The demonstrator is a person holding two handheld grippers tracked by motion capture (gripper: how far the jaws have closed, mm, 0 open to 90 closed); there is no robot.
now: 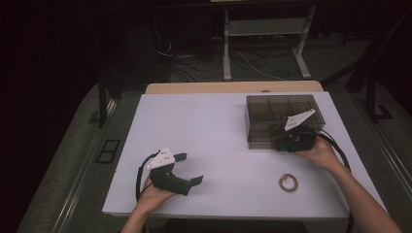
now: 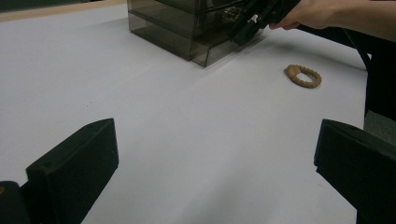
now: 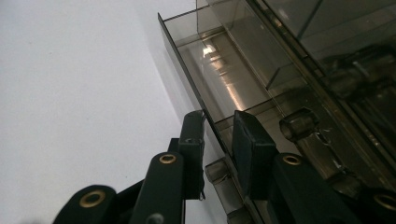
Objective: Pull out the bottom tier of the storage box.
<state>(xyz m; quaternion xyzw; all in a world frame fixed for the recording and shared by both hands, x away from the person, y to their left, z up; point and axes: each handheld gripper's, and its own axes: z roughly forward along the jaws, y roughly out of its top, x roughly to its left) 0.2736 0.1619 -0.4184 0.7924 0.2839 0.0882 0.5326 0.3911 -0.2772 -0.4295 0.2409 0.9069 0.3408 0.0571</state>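
— Right, what do you have in the high view?

— My right tool (image 1: 293, 141) sits at right of centre, pressed against the front of the smoked plastic drawer box (image 1: 279, 108) in the upper right of the table (image 1: 204, 126). The left tool (image 1: 187, 169) rests at lower left, jaws spread wide on nothing. A beaded bracelet (image 1: 289, 182) lies at lower right, apart from both.

— And the left gripper view?

— Its two black jaws stand far apart at the bottom corners. The drawer box (image 2: 187, 28) is at top centre, the bottom drawer (image 2: 212, 49) drawn out a little, the right tool (image 2: 252, 23) at its front. The bracelet (image 2: 304, 76) lies on the table right of centre.

— The right gripper view?

— The jaws are nearly together, one either side of the thin front wall of the drawer (image 3: 187, 84), which runs up from lower centre. They look clamped on it, though I can't tell how firmly. The drawer's bay behind looks bare.

— So which step?

— I'd judge I'm opening the drawer. Next calls for a straight pull toward me, keeping the grip square so the wall doesn't slip out, then fetching the bracelet, likely meant for that bay.
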